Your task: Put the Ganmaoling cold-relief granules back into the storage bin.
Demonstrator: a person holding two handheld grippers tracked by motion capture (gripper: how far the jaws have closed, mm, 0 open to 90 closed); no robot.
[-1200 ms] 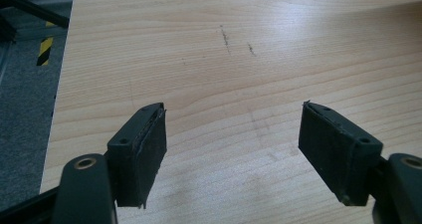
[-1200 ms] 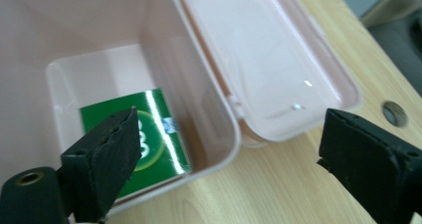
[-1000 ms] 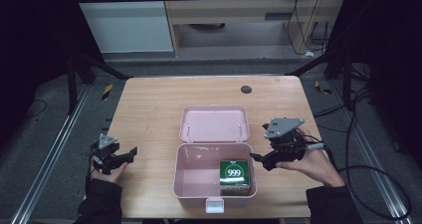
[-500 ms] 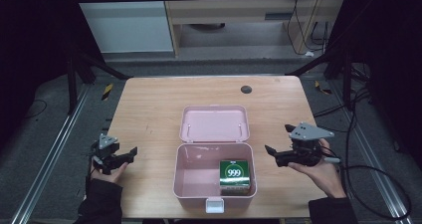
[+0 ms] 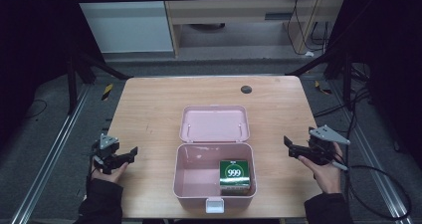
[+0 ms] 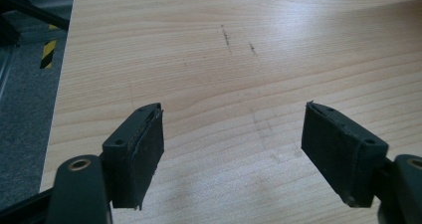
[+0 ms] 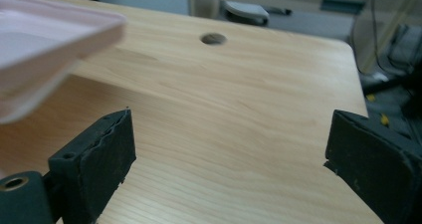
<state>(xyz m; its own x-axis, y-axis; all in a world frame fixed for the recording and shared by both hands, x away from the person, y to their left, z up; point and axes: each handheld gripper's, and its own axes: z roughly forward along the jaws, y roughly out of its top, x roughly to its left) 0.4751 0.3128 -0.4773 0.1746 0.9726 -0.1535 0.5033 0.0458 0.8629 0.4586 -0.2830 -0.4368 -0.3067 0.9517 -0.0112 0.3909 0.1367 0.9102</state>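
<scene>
An open pink box (image 5: 188,184) stands at the table's front middle, its lid (image 5: 214,124) laid back behind it. A green packet marked 999 (image 5: 234,173) lies in the box's right front corner. My left gripper (image 5: 130,154) rests at the table's left edge, pointing toward the box, and its jaws stand wide apart over bare wood in the left gripper view (image 6: 232,109). My right gripper (image 5: 288,147) hovers low at the table's right edge, apart from the box. Its jaws (image 7: 233,115) have just been opening and hold nothing. The pink lid (image 7: 45,45) shows blurred at the upper left there.
The wooden table (image 5: 149,109) has a round cable hole (image 5: 246,89) near its far edge, also in the right gripper view (image 7: 214,38). Dark frame posts and cables stand beyond the table's right side. A white and wooden cabinet stands behind.
My right gripper has moved right and down, from just beside the box's right wall to the table's right edge. The left gripper, box and packet have stayed put.
</scene>
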